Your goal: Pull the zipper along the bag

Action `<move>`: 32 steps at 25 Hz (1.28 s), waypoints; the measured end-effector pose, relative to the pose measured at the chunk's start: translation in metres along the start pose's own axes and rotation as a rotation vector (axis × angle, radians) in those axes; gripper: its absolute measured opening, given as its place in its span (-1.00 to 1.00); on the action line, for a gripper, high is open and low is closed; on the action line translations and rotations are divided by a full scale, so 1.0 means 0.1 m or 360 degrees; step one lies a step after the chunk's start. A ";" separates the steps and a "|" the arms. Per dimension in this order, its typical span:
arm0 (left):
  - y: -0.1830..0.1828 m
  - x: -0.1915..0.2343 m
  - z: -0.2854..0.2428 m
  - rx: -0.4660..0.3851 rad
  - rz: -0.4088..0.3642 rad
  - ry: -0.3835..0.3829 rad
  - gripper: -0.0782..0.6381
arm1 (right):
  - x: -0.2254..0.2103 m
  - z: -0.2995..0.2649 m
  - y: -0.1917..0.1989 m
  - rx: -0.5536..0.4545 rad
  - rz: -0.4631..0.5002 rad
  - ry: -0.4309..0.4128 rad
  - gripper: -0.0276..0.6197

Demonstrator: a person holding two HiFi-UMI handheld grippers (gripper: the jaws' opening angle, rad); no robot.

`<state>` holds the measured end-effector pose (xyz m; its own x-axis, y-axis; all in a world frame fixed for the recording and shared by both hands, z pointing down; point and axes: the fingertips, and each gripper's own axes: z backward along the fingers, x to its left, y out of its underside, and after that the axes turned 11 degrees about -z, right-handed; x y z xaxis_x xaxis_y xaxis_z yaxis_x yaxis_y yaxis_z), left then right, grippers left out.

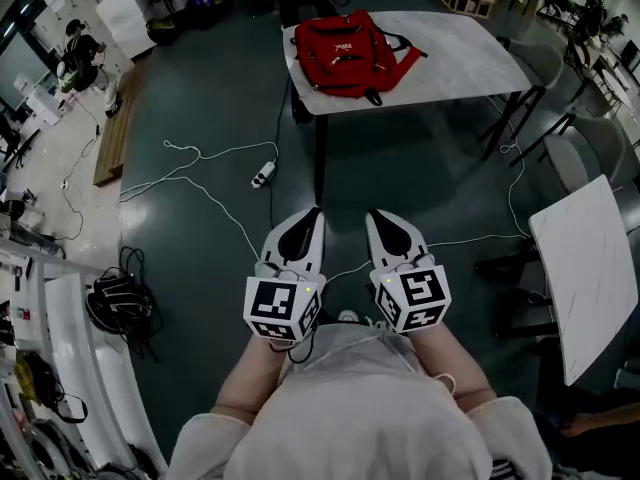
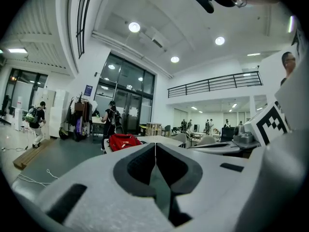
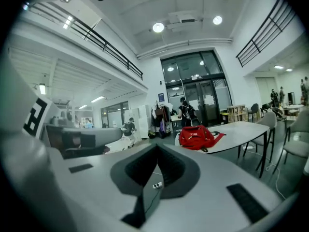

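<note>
A red backpack (image 1: 345, 53) lies on a white table (image 1: 470, 63) far ahead of me; no zipper detail shows at this distance. Both grippers are held close to the person's body, side by side, well short of the table. The left gripper (image 1: 315, 211) is shut with its tips meeting and nothing between them. The right gripper (image 1: 372, 214) is shut too, and empty. The left gripper view has the backpack (image 2: 123, 141) small, beyond the shut left gripper (image 2: 155, 144). In the right gripper view the backpack (image 3: 198, 137) rests on the table (image 3: 244, 132), past the right gripper (image 3: 157, 147).
Dark floor lies between me and the table, with a power strip (image 1: 263, 175) and white cables (image 1: 190, 168) on it. A second white table (image 1: 590, 263) stands at the right, chairs (image 1: 590, 153) beyond it. A dark bundle (image 1: 118, 305) sits on the floor at left. People stand in the background.
</note>
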<state>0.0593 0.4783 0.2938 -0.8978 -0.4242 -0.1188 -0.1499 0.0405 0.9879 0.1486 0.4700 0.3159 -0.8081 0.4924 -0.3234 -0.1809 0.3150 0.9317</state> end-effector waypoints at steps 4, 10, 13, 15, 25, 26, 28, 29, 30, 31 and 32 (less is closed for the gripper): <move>0.11 -0.07 -0.04 0.0039 0.0039 -0.0004 -0.72 | -0.09 0.01 0.11 0.0045 -0.0035 -0.0007 -0.83; 0.28 0.05 -0.17 0.0112 0.0063 -0.0039 -0.72 | -0.25 -0.19 0.24 0.0124 -0.0094 0.0010 -0.83; 0.31 0.25 -0.30 0.0110 0.0083 -0.0052 -0.72 | -0.28 -0.37 0.26 0.0150 -0.0090 0.0016 -0.83; 0.31 0.40 -0.43 0.0103 0.0085 -0.0051 -0.72 | -0.31 -0.53 0.24 0.0160 -0.0086 0.0027 -0.83; 0.40 1.32 -1.37 0.0129 0.0126 0.0055 -0.72 | -0.59 -1.67 0.05 0.0216 -0.0129 0.0160 -0.83; 0.41 1.44 -1.47 0.0141 0.0132 0.0073 -0.72 | -0.61 -1.81 0.04 0.0231 -0.0133 0.0180 -0.83; 0.44 1.72 -1.68 0.0158 0.0142 0.0106 -0.72 | -0.63 -2.13 0.00 0.0257 -0.0136 0.0225 -0.83; 0.46 1.86 -1.80 0.0165 0.0148 0.0123 -0.72 | -0.65 -2.29 -0.02 0.0266 -0.0147 0.0247 -0.83; 0.48 2.01 -1.93 0.0172 0.0152 0.0141 -0.72 | -0.67 -2.46 -0.04 0.0273 -0.0167 0.0268 -0.83; 0.49 2.15 -2.06 0.0179 0.0153 0.0162 -0.72 | -0.69 -2.63 -0.06 0.0277 -0.0188 0.0288 -0.83; 0.51 2.28 -2.18 0.0187 0.0149 0.0183 -0.72 | -0.71 -2.79 -0.08 0.0281 -0.0204 0.0306 -0.83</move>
<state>-0.0625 0.1861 0.3391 -0.8577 -0.5141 -0.0077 -0.1209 0.1871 0.9749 0.0511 0.2062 0.3770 -0.8795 0.2816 -0.3837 -0.2019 0.5093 0.8366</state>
